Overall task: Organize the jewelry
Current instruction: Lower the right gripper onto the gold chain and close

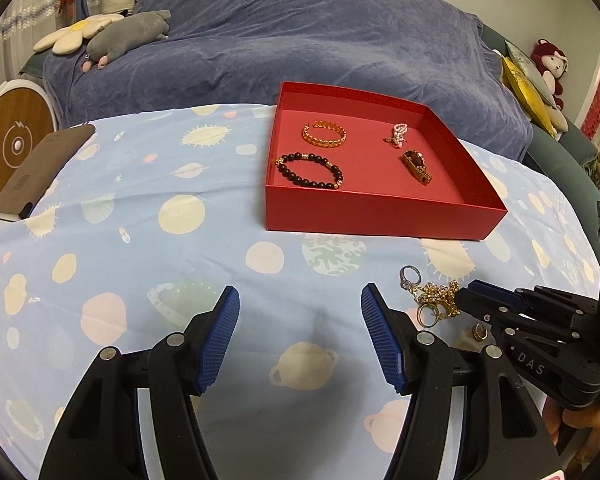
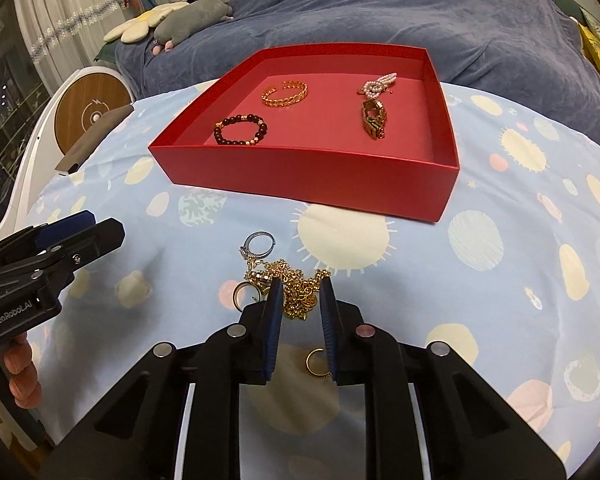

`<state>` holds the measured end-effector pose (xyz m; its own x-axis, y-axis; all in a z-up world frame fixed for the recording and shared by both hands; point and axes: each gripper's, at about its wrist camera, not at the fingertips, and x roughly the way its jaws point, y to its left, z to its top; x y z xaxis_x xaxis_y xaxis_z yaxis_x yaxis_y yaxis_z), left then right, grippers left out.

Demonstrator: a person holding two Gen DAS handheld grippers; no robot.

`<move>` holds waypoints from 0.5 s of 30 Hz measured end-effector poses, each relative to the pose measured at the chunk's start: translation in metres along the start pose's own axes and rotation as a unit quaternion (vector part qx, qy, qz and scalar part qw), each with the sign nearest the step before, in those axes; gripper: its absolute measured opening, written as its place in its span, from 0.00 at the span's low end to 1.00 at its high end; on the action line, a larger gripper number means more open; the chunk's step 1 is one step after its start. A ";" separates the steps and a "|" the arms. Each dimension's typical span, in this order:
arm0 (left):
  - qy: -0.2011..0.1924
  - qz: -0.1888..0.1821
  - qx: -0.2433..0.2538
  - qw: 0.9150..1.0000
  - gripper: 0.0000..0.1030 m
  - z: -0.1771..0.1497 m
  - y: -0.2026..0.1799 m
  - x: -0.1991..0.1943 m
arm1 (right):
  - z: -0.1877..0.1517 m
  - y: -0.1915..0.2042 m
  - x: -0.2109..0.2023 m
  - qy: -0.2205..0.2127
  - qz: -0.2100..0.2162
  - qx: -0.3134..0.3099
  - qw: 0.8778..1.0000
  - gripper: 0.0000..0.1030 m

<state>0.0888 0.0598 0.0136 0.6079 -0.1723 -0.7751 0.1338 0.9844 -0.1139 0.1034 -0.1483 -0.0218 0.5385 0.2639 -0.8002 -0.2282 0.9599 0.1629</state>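
A red box (image 1: 380, 212) (image 2: 308, 172) on the table holds a gold bangle (image 1: 325, 134), a dark bead bracelet (image 1: 309, 169), a pearl piece (image 1: 397, 135) and a gold watch (image 1: 417, 165). A tangled gold chain (image 2: 300, 286) (image 1: 440, 296), a silver ring (image 2: 258, 244) and gold rings (image 2: 318, 362) lie on the cloth in front of the box. My right gripper (image 2: 301, 284) has its jaws partly closed around the chain, with a gap still showing. My left gripper (image 1: 300, 300) is open and empty, left of the pile.
The table wears a light blue planet-print cloth (image 1: 140, 240). A dark phone-like slab (image 1: 40, 172) lies at its left edge. A blue-covered sofa (image 1: 300, 40) with plush toys stands behind. A round wooden device (image 1: 16, 140) is at the left.
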 end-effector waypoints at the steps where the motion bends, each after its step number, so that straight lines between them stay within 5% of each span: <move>1: 0.001 -0.002 -0.002 1.000 0.59 0.000 0.001 0.000 | 0.000 0.000 0.002 0.001 0.000 0.000 1.000 0.17; 9: 0.003 -0.010 -0.006 1.000 0.59 0.000 -0.001 -0.001 | 0.001 0.000 0.011 0.002 -0.005 -0.006 1.000 0.17; 15: 0.008 -0.010 -0.003 1.000 0.59 0.000 -0.004 0.002 | 0.001 -0.004 0.007 0.008 -0.008 -0.003 1.000 0.04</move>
<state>0.0895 0.0553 0.0126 0.5931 -0.1905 -0.7823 0.1403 0.9812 -0.1326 0.1091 -0.1503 -0.0273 0.5288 0.2478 -0.8117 -0.2246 0.9632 0.1478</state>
